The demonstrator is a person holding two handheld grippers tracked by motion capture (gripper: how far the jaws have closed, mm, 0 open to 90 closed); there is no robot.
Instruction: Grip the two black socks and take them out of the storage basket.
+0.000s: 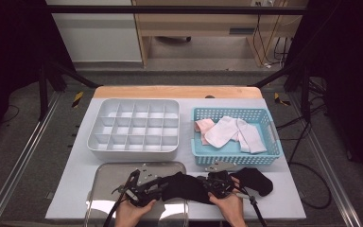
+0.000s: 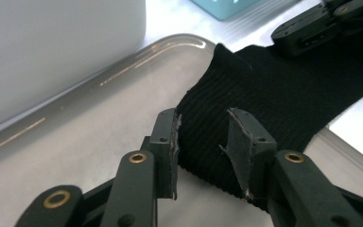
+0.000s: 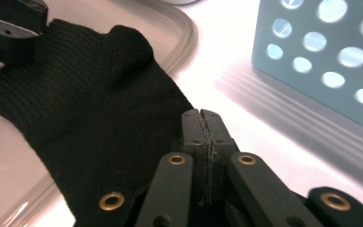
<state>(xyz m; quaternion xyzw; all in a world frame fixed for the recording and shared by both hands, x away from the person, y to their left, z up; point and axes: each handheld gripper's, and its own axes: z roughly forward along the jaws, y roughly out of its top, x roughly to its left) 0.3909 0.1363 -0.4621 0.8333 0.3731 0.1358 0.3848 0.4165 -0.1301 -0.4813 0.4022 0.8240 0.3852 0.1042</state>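
Observation:
A black sock [image 1: 189, 188] lies across the right end of a metal tray [image 1: 106, 176] and onto the white table, its toe end out at the right. My left gripper [image 1: 163, 187] is at the sock's cuff. In the left gripper view the left gripper [image 2: 201, 137] stands open, with the ribbed sock [image 2: 274, 94] between the pads and gaps on both sides. My right gripper [image 1: 208, 182] rests on the sock's middle. In the right gripper view the right gripper [image 3: 202, 118] has its jaws pressed together at the sock's [image 3: 90, 94] edge, where the fabric runs under them.
A white divided organizer [image 1: 132, 127] stands behind the tray. To its right, a light blue basket [image 1: 231, 158] holds white and pink socks, and its perforated wall [image 3: 321, 61] is close beside my right gripper. The tray rim [image 2: 179, 42] curves just behind the sock.

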